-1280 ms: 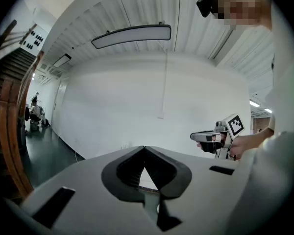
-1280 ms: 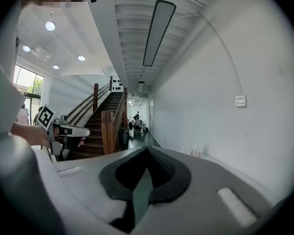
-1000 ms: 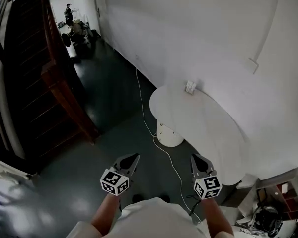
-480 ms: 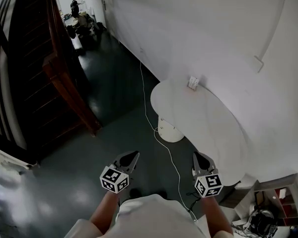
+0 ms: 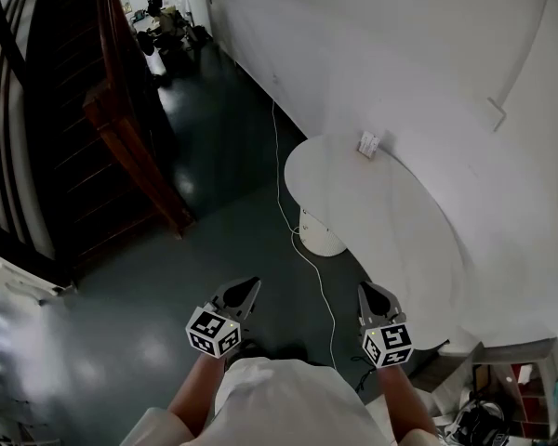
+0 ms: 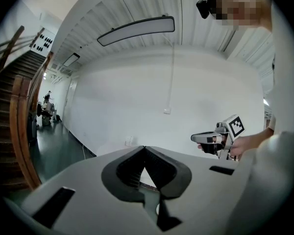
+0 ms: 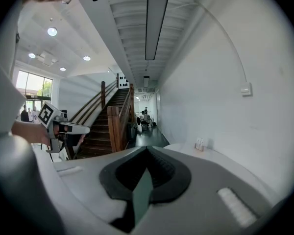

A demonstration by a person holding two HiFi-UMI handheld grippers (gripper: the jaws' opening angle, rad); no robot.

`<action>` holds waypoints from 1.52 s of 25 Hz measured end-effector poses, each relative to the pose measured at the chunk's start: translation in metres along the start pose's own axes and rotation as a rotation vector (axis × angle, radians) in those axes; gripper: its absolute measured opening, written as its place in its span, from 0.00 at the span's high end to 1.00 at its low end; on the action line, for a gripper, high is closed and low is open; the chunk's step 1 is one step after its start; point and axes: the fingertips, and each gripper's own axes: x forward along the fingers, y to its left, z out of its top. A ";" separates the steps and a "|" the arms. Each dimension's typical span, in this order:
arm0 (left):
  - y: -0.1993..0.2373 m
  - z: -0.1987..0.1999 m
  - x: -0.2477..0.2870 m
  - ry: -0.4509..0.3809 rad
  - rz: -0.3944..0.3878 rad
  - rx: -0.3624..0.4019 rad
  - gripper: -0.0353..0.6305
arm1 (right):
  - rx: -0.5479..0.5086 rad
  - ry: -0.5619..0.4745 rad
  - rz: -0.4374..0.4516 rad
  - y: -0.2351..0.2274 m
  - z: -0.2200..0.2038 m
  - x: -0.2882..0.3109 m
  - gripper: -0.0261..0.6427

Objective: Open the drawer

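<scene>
No drawer shows plainly in any view. My left gripper point(image 5: 250, 285) and right gripper point(image 5: 364, 289) are held side by side in front of the person's body, above the dark floor. Both point forward, towards a white round table point(image 5: 391, 240). The left gripper point(image 6: 144, 149) has its jaws meeting at the tip with nothing between them. The right gripper point(image 7: 147, 149) also has its tips together and holds nothing. Each gripper shows in the other's view: the right gripper point(image 6: 197, 138) at the right, the left gripper point(image 7: 85, 129) at the left.
A small white object point(image 5: 368, 143) stands at the table's far edge by the white wall. A white cable point(image 5: 286, 221) runs along the floor past the table's pedestal point(image 5: 321, 238). A wooden staircase point(image 5: 121, 128) rises at the left. Cluttered shelves point(image 5: 516, 379) sit at the bottom right.
In the head view the hallway, stairs and table have slid up and to the right. Both grippers keep nearly the same place in the picture and stay shut.
</scene>
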 end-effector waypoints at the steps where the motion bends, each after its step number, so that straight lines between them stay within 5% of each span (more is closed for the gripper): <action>1: -0.001 -0.003 0.001 0.004 0.005 -0.005 0.94 | 0.003 0.006 0.004 -0.002 -0.003 0.001 0.94; 12: 0.031 -0.007 0.028 0.047 0.017 -0.010 0.94 | 0.042 0.061 -0.012 -0.016 -0.012 0.040 0.94; 38: 0.242 0.023 0.178 0.152 -0.245 0.002 0.94 | 0.111 0.167 -0.236 -0.031 0.004 0.252 0.94</action>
